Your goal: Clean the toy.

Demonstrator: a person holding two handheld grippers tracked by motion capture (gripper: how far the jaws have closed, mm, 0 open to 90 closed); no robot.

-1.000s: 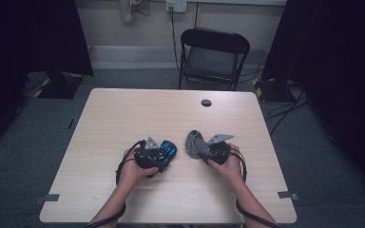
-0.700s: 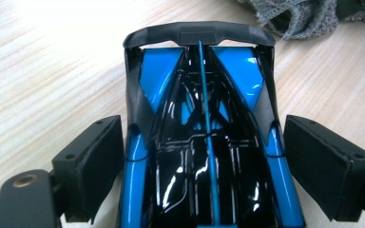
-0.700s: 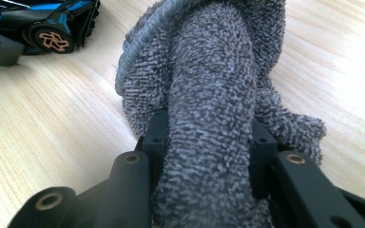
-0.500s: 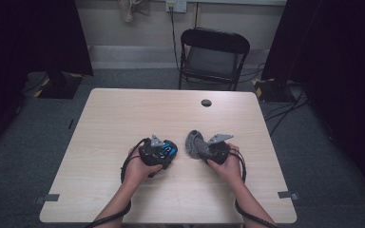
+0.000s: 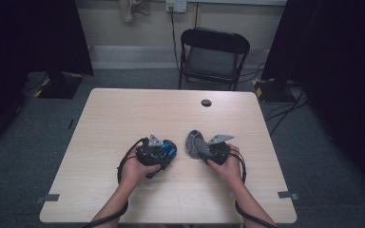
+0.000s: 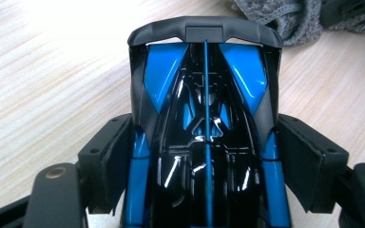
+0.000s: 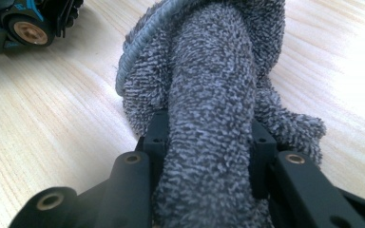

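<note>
The blue-and-black toy car is sitting near the counter's front middle, and the left hand-held gripper has just been closing its jaws around the body, pads now flanking its sides. At the car's 3 o'clock the right hand-held gripper is clamping a grey towel, probably readying a wipe.

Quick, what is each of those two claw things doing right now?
Left gripper: closed on the toy car.
Right gripper: closed on the grey cloth.
</note>
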